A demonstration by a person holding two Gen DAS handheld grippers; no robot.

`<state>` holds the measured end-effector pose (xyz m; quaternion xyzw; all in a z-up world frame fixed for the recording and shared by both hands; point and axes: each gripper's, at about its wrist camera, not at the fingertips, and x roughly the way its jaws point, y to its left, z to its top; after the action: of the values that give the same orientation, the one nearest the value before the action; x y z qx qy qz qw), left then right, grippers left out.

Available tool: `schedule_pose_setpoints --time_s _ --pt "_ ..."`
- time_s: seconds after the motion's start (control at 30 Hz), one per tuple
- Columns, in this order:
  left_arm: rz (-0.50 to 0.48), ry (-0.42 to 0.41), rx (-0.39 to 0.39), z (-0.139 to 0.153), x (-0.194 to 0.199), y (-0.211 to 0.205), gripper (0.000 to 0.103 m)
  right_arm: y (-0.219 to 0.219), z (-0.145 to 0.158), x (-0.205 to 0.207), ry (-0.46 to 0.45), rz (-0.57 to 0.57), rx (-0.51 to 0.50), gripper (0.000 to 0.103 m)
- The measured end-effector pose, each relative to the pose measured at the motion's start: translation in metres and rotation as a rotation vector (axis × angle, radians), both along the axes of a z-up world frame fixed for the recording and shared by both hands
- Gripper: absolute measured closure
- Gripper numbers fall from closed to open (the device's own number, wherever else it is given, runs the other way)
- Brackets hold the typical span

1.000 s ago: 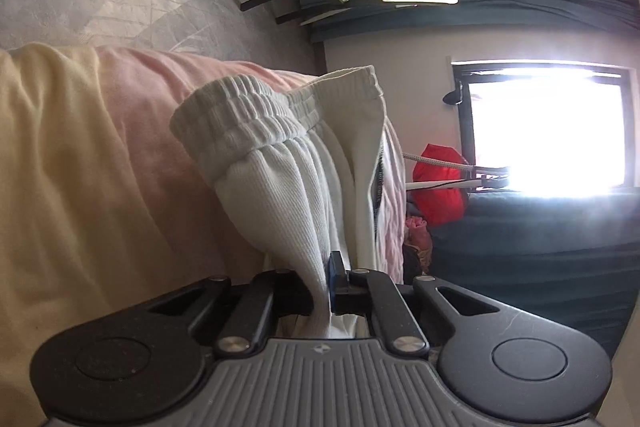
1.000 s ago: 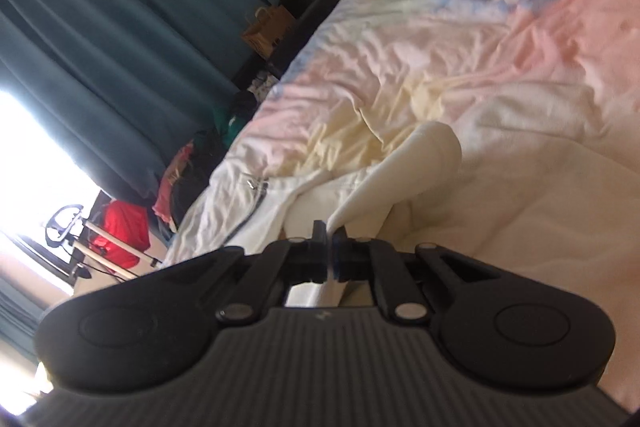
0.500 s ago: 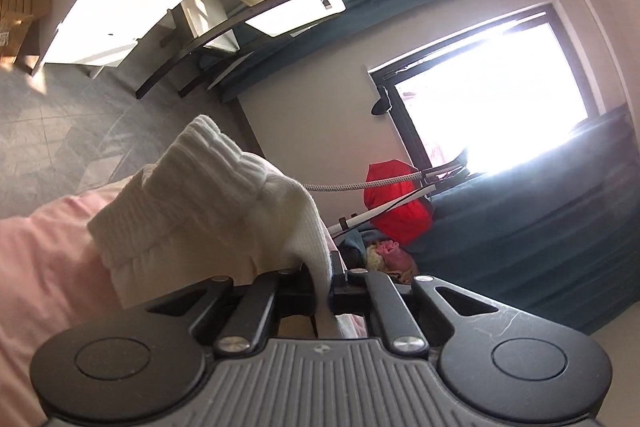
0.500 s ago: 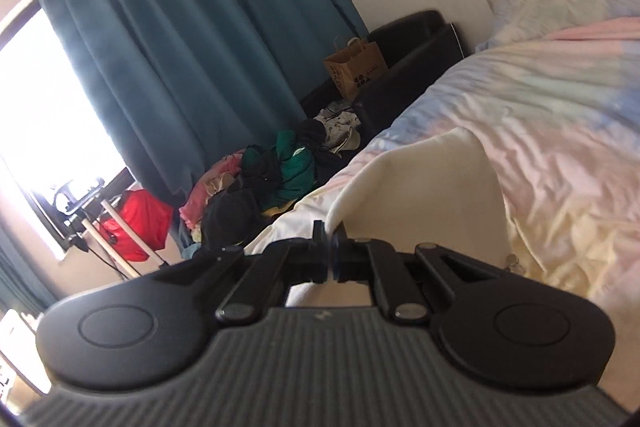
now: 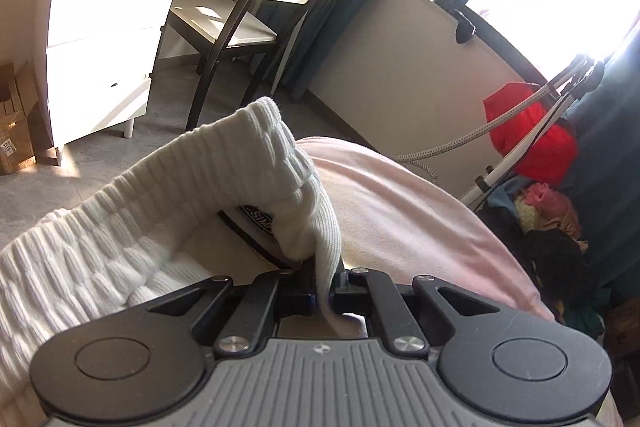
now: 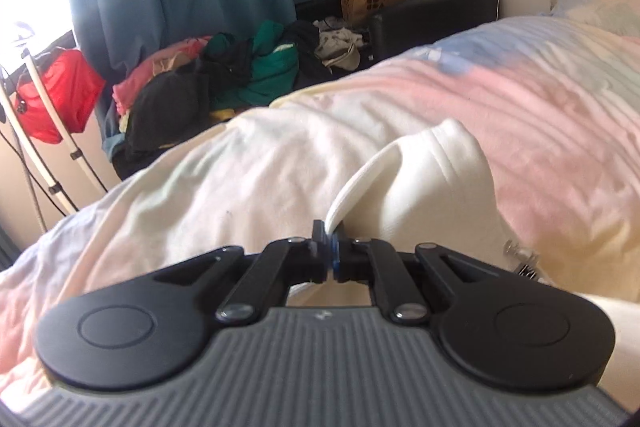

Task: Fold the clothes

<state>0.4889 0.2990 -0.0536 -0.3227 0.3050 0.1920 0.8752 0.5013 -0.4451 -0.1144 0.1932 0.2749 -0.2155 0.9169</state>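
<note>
— Both tools have swung round since a second ago?
— Yes. I keep my left tool (image 5: 324, 291) clamped on the white garment's (image 5: 192, 195) ribbed hem, my right tool (image 6: 330, 253) clamped on its smooth edge, above the bed (image 6: 540, 107).

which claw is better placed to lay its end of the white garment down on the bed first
Right, probably. The right claw pinches a smooth edge low over the bedspread; the left claw holds the white garment by its ribbed hem near the bed's edge.
</note>
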Motion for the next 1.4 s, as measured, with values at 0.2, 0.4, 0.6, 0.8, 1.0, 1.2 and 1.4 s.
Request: schedule_pose_setpoints --time_s 0.2,0.4,0.6,0.8,1.0,1.2,1.4 --pt "-0.112 -0.059 0.013 0.004 -0.044 0.003 0.083 -0.015 0.0 -0.03 -0.042 0.048 0.105 0.076" --pt "-0.205 -0.136 -0.038 0.02 -0.127 -0.004 0.051 -0.026 0.03 -0.124 -0.158 0.068 0.188 0.035" --pt "-0.175 -0.118 -0.232 0.016 -0.224 -0.003 0.023 -0.032 0.033 -0.213 -0.171 0.048 0.325 0.035" --pt "-0.058 -0.029 -0.422 -0.012 -0.273 0.01 0.022 -0.027 -0.011 -0.26 -0.166 0.014 0.583 0.035" --pt "0.036 -0.084 -0.514 -0.051 -0.267 0.015 0.022 -0.022 -0.039 -0.252 -0.154 0.007 0.663 0.035" --pt "0.125 -0.161 -0.476 -0.06 -0.235 0.022 0.049 -0.029 -0.068 -0.203 -0.204 -0.001 0.654 0.036" --pt "0.144 -0.179 -0.435 -0.045 -0.215 0.032 0.088 -0.029 -0.068 -0.16 -0.272 -0.041 0.536 0.037"
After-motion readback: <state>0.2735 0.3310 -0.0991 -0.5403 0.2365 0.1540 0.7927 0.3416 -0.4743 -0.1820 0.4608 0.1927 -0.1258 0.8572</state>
